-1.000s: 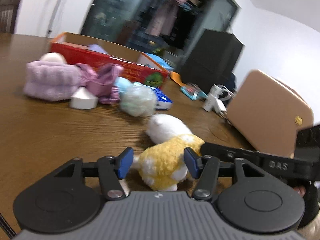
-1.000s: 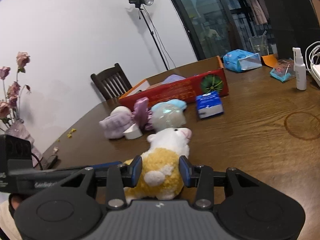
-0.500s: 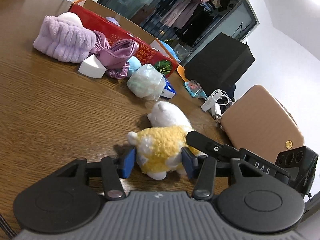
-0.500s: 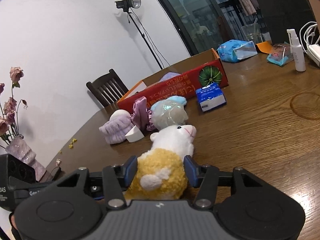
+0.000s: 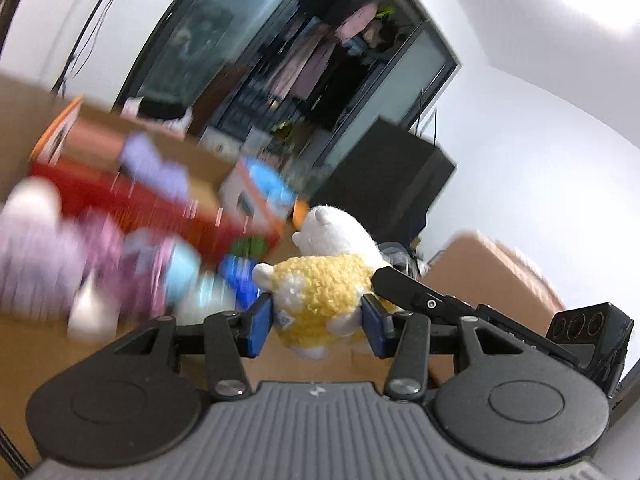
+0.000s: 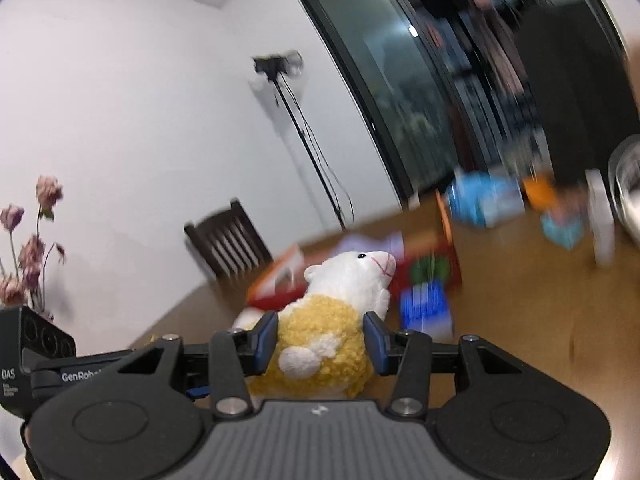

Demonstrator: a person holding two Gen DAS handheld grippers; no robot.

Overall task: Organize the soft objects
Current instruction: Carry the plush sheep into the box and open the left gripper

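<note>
A: Two tools grip one item. The left tool (image 5: 318, 330) and the right tool (image 6: 320, 342) each clamp the yellow body of the plush sheep (image 6: 336, 320) between blue pads, from opposite sides.

B: Current step?

A: Judged as transfer. The sheep appears clear of the tabletop (image 6: 540, 320), head up, in front of the red box (image 5: 132, 200).

B: Next requirement?

A: Probably carry it over the box's open top, then open both sets of fingers together. Uneven release may drop it outside.

B: Pose?

A: Both tools are tilted upward, nearly level with each other. The background is blurred.
</note>
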